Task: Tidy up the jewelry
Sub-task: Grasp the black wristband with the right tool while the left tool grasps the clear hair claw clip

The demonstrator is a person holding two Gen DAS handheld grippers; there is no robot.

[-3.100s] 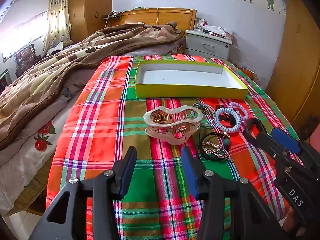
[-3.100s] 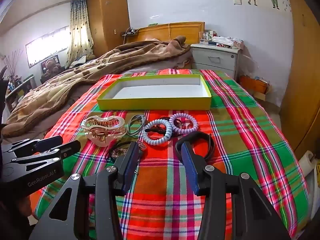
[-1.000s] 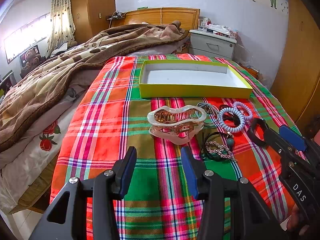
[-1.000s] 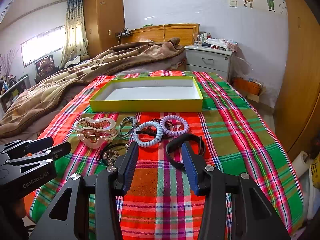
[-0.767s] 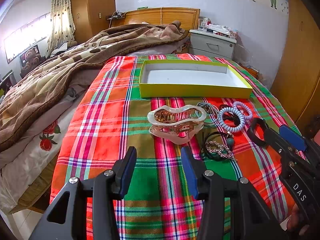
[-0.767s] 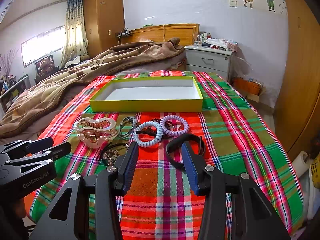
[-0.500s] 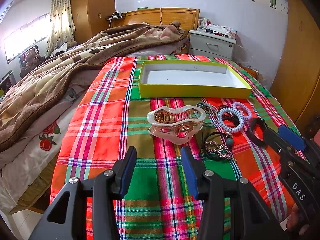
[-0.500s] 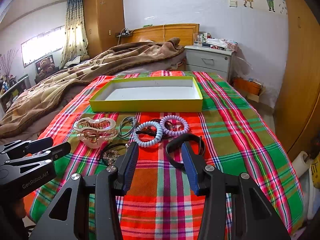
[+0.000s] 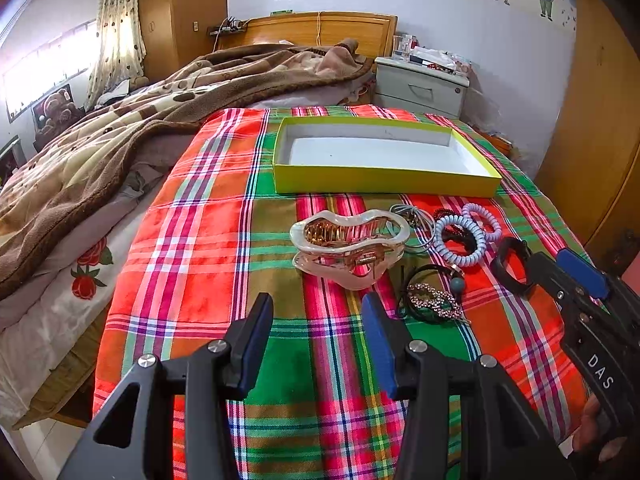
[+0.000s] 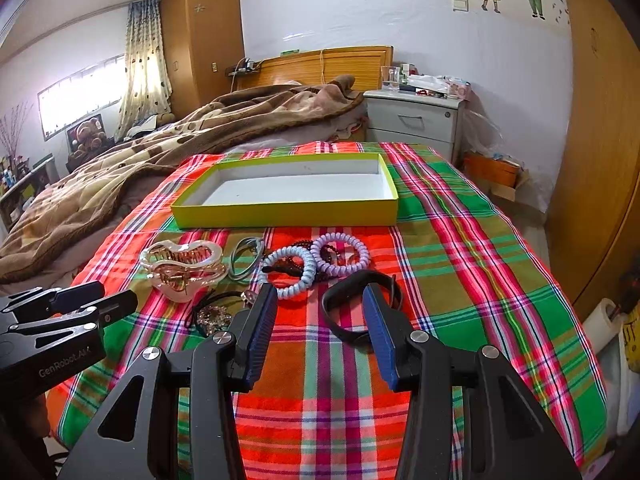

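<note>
An empty yellow box [image 9: 384, 182] [image 10: 280, 212] with a white inside lies on the plaid bedspread. In front of it lie a large pink hair claw [image 9: 348, 244] [image 10: 182, 266], a blue coil hair tie [image 9: 456, 236] [image 10: 286, 270], a purple coil tie [image 9: 482, 216] [image 10: 340, 254], a rhinestone piece on black ties [image 9: 430, 298] [image 10: 212, 314] and a black band [image 9: 510, 266] [image 10: 348, 312]. My left gripper [image 9: 316, 308] is open, just short of the claw. My right gripper [image 10: 318, 300] is open, its right finger over the black band.
A brown blanket [image 9: 120, 120] covers the bed's left half. A grey nightstand [image 10: 416, 124] stands behind the bed, a wooden wardrobe [image 10: 600, 120] at the right. The bed's left edge [image 9: 60, 312] drops to the floor.
Since three seconds ago both grippers have drawn back a little from the items. Over the last second nothing has visibly moved.
</note>
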